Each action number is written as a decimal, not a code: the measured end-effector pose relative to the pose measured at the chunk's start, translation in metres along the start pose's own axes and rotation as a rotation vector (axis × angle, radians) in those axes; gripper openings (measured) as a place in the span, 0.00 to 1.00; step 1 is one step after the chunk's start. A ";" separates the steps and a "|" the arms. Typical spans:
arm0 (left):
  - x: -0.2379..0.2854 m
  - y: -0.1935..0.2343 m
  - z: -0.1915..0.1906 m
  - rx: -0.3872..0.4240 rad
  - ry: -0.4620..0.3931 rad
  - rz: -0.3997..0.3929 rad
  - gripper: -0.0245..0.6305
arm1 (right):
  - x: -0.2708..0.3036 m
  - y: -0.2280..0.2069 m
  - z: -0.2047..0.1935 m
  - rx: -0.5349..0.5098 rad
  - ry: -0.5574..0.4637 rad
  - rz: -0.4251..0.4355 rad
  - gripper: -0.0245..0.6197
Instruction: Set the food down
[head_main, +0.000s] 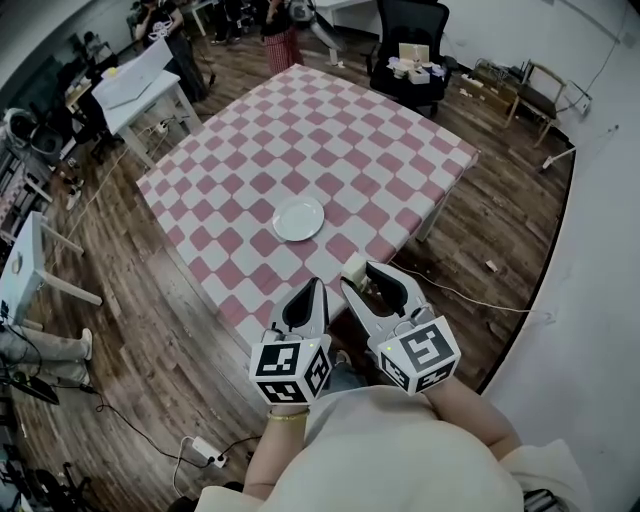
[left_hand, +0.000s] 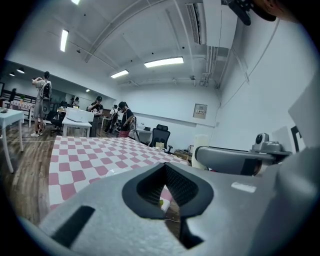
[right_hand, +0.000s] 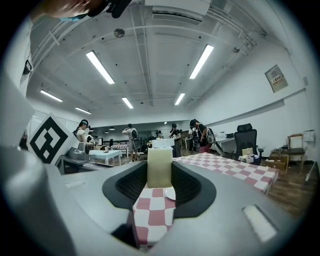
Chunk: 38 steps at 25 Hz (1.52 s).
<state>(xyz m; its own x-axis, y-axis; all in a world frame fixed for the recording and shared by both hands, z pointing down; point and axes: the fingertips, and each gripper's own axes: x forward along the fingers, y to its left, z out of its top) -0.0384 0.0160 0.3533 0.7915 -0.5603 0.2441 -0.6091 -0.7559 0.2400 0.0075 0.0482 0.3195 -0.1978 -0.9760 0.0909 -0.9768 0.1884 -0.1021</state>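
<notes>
Food (right_hand: 159, 166) in right gripper (right_hand: 159, 172) (plate (head_main: 298, 218) just ahead)

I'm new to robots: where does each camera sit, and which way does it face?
Head view: on the person's head, facing steeply down at checkered table and white plate; left gripper, right gripper, forearms show.
Left gripper view: on the left gripper, facing along its shut jaws across the table; right gripper alongside.
Right gripper view: on the right gripper, facing along jaws clamping a pale food block, plate beyond.
Shared: all show the table.
</notes>
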 end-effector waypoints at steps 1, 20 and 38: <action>0.003 0.003 0.001 0.000 0.003 -0.003 0.04 | 0.004 -0.002 0.001 0.000 0.000 -0.004 0.28; 0.057 0.076 0.028 0.010 0.027 -0.042 0.04 | 0.099 -0.019 0.006 0.018 0.004 -0.041 0.28; 0.076 0.116 0.032 -0.014 0.038 -0.044 0.04 | 0.138 -0.019 -0.002 0.027 0.025 -0.058 0.28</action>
<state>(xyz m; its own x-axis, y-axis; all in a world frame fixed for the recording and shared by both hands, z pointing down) -0.0467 -0.1252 0.3694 0.8155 -0.5129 0.2681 -0.5743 -0.7748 0.2642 -0.0010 -0.0904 0.3362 -0.1429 -0.9822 0.1219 -0.9842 0.1280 -0.1226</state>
